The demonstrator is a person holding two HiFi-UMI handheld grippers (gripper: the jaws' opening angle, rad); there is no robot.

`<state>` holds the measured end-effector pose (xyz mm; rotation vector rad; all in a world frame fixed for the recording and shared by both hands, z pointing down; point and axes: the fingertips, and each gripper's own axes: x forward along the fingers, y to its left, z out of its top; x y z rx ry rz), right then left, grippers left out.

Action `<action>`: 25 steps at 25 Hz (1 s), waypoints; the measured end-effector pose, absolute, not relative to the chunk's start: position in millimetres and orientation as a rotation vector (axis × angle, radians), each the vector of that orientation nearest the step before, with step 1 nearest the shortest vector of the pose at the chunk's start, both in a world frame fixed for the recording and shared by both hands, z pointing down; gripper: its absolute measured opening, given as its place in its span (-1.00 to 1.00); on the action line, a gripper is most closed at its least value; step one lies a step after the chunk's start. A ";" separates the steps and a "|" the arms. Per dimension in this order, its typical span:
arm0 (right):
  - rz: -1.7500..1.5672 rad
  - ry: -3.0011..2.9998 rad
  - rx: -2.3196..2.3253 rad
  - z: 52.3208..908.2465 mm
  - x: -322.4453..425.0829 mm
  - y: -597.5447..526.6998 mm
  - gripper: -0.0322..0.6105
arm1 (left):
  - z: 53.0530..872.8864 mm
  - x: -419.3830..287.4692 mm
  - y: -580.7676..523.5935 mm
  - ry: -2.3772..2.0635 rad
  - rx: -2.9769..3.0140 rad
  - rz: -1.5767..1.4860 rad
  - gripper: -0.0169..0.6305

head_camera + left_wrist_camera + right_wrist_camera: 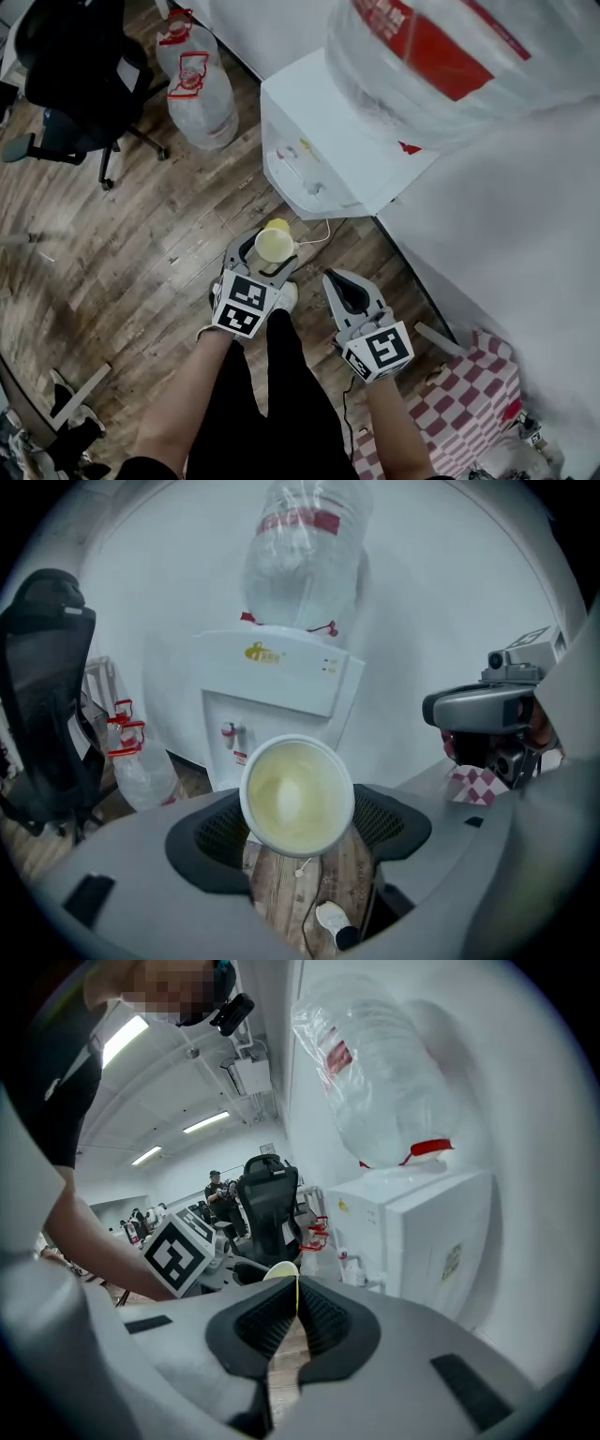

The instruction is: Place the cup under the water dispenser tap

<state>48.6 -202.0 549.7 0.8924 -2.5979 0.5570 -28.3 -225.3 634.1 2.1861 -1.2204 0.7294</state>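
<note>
A pale yellow cup (274, 244) sits between the jaws of my left gripper (267, 246), which is shut on it. In the left gripper view the cup (296, 795) shows its empty inside, mouth toward the camera. Ahead stands the white water dispenser (328, 141), with its taps (228, 731) on the front and a large clear bottle (300, 555) on top. The cup hangs over the wooden floor, a short way in front of the taps. My right gripper (339, 284) is beside the left one, shut, with nothing in it. It points at the dispenser (422, 1232).
Two empty water bottles (197, 84) lie on the floor left of the dispenser, and a black office chair (70, 66) stands beyond them. A white surface (506, 234) fills the right side, with a red checked cloth (459, 412) below it. A thin cable (319, 234) runs across the floor.
</note>
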 end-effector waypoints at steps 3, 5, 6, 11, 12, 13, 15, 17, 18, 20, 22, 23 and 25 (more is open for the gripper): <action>0.579 -2.585 0.892 572.7 51.1 -209.0 -0.83 | 665.4 -25.1 -233.7 -1.185 2.138 0.752 0.13; 0.588 -2.577 0.893 587.8 54.3 -213.7 -0.83 | 686.9 -23.7 -241.6 -1.164 2.104 0.756 0.13; 0.591 -2.572 0.892 595.3 55.8 -215.9 -0.83 | 697.5 -23.3 -246.7 -1.158 2.089 0.752 0.13; 0.587 -2.552 0.881 625.3 61.6 -225.3 -0.83 | 745.5 -21.6 -268.7 -1.145 2.048 0.755 0.13; 0.587 -2.551 0.886 629.1 62.2 -227.1 -0.83 | 753.3 -21.7 -272.4 -1.146 2.047 0.760 0.13; 0.589 -2.549 0.893 632.6 63.0 -228.3 -0.83 | 760.4 -21.6 -275.7 -1.147 2.048 0.762 0.13; 0.599 -2.542 0.911 639.9 65.5 -228.9 -0.83 | 773.3 -20.1 -281.6 -1.147 2.051 0.765 0.13; 0.611 -2.533 0.929 648.3 68.6 -228.0 -0.83 | 785.1 -16.5 -287.5 -1.142 2.058 0.771 0.13; 0.618 -2.529 0.936 652.6 70.1 -227.3 -0.83 | 790.7 -14.1 -291.0 -1.139 2.062 0.774 0.13; 0.635 -2.525 0.952 660.1 72.5 -225.2 -0.83 | 801.0 -9.6 -299.6 -1.132 2.071 0.777 0.13; 0.656 -2.518 0.968 666.4 73.9 -221.9 -0.83 | 810.7 -6.3 -308.0 -1.117 2.057 0.766 0.13; 0.665 -2.513 0.975 669.5 75.0 -220.1 -0.83 | 815.3 -4.9 -311.7 -1.109 2.040 0.758 0.13; 0.681 -2.503 0.988 676.3 78.2 -217.6 -0.83 | 823.8 -1.9 -319.8 -1.099 2.014 0.750 0.13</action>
